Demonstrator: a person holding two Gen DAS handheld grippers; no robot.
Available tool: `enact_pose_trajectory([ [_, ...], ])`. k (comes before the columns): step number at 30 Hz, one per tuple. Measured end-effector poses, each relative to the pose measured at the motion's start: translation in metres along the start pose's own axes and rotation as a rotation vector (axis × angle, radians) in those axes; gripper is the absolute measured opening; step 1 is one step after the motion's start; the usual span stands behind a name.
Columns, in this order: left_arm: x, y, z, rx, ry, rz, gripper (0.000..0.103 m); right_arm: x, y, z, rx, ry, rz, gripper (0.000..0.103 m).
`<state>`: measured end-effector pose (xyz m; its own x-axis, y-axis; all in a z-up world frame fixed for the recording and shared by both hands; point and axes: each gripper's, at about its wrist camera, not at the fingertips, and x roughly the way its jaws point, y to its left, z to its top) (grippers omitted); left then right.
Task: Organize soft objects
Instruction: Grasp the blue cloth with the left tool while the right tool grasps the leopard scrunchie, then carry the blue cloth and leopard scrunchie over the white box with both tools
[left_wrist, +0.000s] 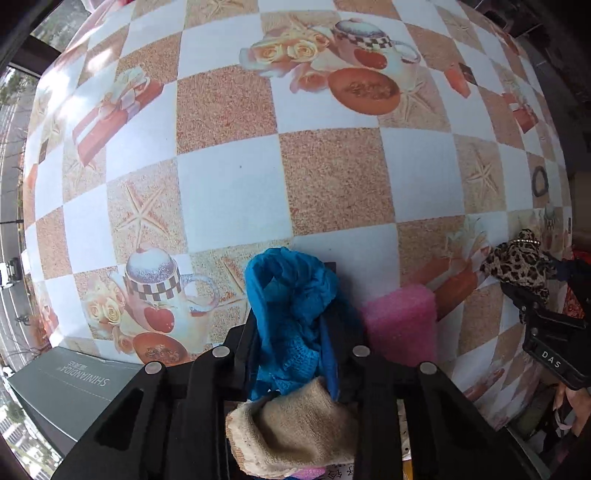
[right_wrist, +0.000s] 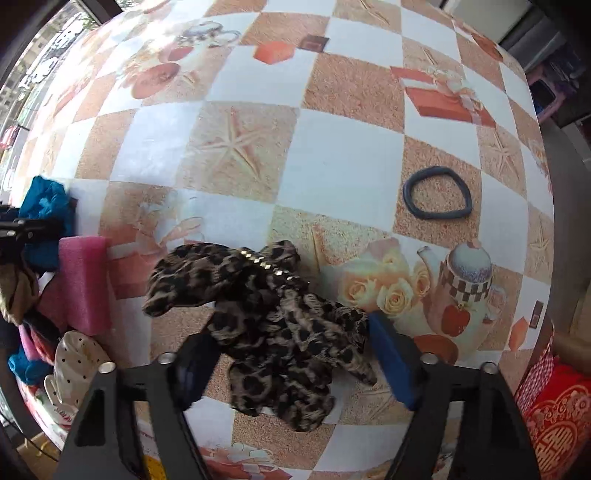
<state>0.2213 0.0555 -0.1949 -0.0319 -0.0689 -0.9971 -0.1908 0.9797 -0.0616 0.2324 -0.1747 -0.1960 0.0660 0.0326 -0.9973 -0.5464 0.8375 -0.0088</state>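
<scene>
Between the left gripper's (left_wrist: 291, 295) closed fingers hangs a blue cloth (left_wrist: 288, 314). Right gripper (right_wrist: 291, 354) stands open around the leopard-print cloth (right_wrist: 266, 317).

I see the table (left_wrist: 229, 192) as my landmark, covered in a checkered oilcloth of white and sandy-brown squares printed with starfish, teapots, roses and gift boxes. Off its near-left corner in the left wrist view sits a grey box (left_wrist: 70, 384) lettered SHINANDIDA, partly below the table edge. Beyond the table's left edge I see a street (left_wrist: 9, 280) through a window. In the right wrist view, a red box (right_wrist: 554, 413) with a gold pattern stands off the table's near-right corner, and a purple stool (right_wrist: 546, 92) sits past its far-right edge
</scene>
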Motion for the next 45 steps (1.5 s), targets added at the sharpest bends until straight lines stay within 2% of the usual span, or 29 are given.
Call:
enact_pose_trajectory([
  [1, -0.007, -0.001, 0.000, -0.005, -0.029, -0.006, 0.029, -0.006, 0.001, -0.012, -0.010, -0.019, 0.042, 0.038],
  [2, -0.014, -0.003, 0.000, -0.010, -0.059, -0.009, 0.029, -0.011, -0.003, -0.015, -0.002, -0.021, 0.080, 0.033],
  [6, -0.049, -0.010, -0.001, -0.024, -0.176, -0.020, 0.029, -0.032, -0.023, -0.028, 0.062, -0.085, 0.189, 0.033],
  [10, -0.084, -0.020, -0.005, -0.028, -0.254, -0.040, 0.029, -0.050, -0.045, -0.030, 0.101, -0.123, 0.236, 0.033],
  [14, -0.108, -0.026, -0.021, -0.012, -0.300, -0.055, 0.029, -0.069, -0.061, -0.032, 0.136, -0.152, 0.262, 0.033],
  [23, -0.126, -0.070, -0.063, 0.091, -0.328, -0.062, 0.029, -0.086, -0.059, -0.045, 0.202, -0.166, 0.282, 0.033],
  [32, -0.130, -0.080, -0.109, 0.174, -0.341, -0.111, 0.029, -0.112, -0.049, -0.100, 0.305, -0.200, 0.253, 0.033],
  [38, -0.144, -0.070, -0.163, 0.236, -0.362, -0.136, 0.029, -0.144, -0.019, -0.142, 0.347, -0.243, 0.241, 0.033],
  [45, -0.153, -0.053, -0.232, 0.267, -0.371, -0.182, 0.029, -0.178, 0.038, -0.182, 0.319, -0.262, 0.253, 0.033],
])
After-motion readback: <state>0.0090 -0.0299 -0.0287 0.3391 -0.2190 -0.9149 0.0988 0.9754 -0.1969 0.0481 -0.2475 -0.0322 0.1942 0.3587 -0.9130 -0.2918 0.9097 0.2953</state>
